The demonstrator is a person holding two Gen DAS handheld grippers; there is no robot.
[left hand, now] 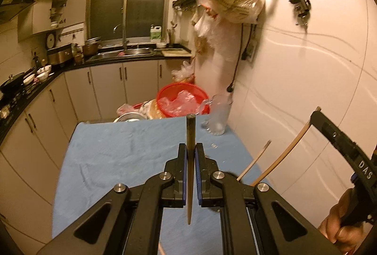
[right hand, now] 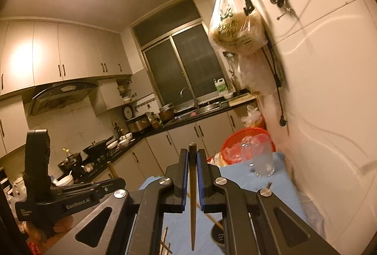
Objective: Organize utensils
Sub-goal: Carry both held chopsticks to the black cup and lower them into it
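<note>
Presently both grippers, left (left hand: 190, 156) and right (right hand: 192, 160), clamp a chopstick each; align tips squarely over the glass (left hand: 218, 113) before lowering.

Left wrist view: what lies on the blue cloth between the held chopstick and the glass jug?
Bare cloth lies between the chopstick in the left gripper and the jug; the left wrist view shows it.

Glass pitcher (left hand: 218, 114) on table (left hand: 117, 151) far-right corner; basket (left hand: 181, 99) behind
</note>
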